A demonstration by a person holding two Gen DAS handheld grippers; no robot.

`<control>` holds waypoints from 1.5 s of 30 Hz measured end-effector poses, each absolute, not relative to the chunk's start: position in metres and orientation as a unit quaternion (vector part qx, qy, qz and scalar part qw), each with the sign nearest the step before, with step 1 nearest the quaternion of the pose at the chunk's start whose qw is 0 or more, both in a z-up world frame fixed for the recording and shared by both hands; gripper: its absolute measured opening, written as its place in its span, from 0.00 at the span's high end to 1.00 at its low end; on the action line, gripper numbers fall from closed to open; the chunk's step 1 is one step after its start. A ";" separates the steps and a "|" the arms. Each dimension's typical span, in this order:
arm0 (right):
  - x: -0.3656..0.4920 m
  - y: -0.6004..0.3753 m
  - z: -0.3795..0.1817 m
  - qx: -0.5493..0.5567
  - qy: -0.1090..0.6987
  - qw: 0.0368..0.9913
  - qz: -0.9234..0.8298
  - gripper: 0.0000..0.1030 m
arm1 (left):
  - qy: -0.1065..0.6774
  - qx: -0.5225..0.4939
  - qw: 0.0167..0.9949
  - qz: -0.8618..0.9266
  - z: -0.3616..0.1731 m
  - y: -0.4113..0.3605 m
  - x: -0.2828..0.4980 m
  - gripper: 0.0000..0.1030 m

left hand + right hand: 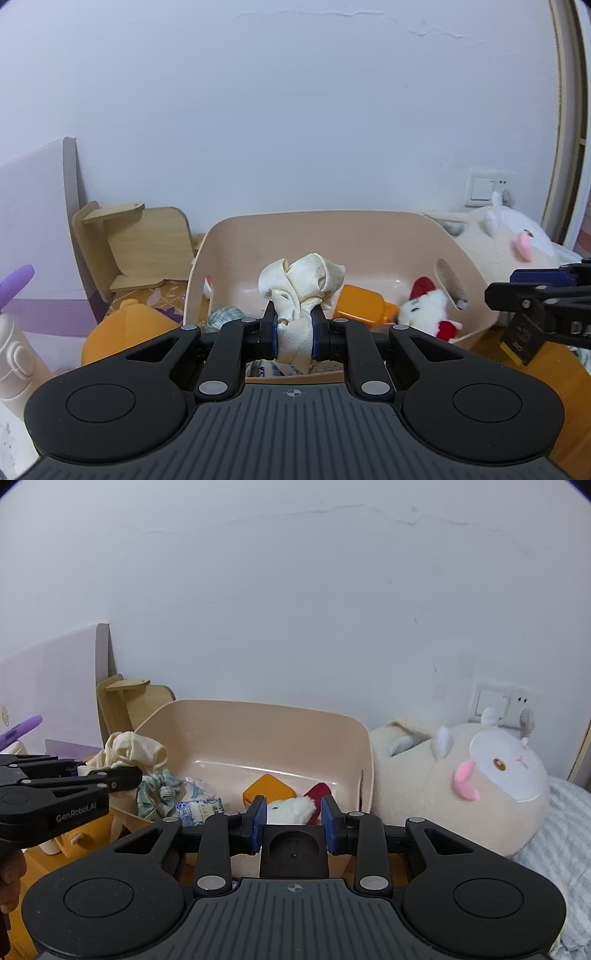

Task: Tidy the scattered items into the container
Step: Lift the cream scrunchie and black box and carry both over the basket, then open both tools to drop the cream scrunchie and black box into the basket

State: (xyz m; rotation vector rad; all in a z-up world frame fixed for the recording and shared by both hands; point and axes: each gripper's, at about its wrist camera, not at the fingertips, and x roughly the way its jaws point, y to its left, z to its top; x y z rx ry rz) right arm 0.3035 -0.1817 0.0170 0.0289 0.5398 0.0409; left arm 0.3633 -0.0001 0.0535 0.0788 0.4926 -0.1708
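My left gripper [293,330] is shut on a cream satin cloth bundle [301,284], held above the near rim of the beige plastic bin [332,229]. From the right wrist view the same gripper [125,777] and cloth [129,751] hang over the bin's left edge [155,716]. My right gripper [293,821] is shut on a small black box with a round recess [293,849], near the bin's front. In the left wrist view that gripper [495,291] comes in from the right with the dark box [521,338] hanging below it. Inside the bin lie an orange block [360,304], a white-and-red plush [430,310] and a green plaid scrunchie [157,797].
A big cream plush animal [480,775] lies right of the bin on a striped blanket [565,834]. A wooden stand [125,243] sits at the back left by a lilac board [33,206]. An orange plush [125,332] and a white bottle [14,354] are at the near left.
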 end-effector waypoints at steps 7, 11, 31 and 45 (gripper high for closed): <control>0.313 -0.190 0.024 0.022 0.260 0.965 0.017 0.72 | 0.244 0.037 0.965 -0.087 0.054 0.000 0.371 0.85; 0.323 -0.196 0.029 0.023 0.258 0.966 0.009 0.72 | 0.240 0.041 0.966 -0.087 0.057 -0.003 0.376 0.85; 0.397 -0.188 0.009 0.015 0.302 0.953 0.010 0.72 | 0.320 0.049 0.943 -0.074 0.010 -0.015 0.433 0.85; 0.414 -0.187 -0.002 0.017 0.304 0.953 0.011 0.18 | 0.292 0.082 0.950 -0.069 0.009 -0.023 0.426 0.27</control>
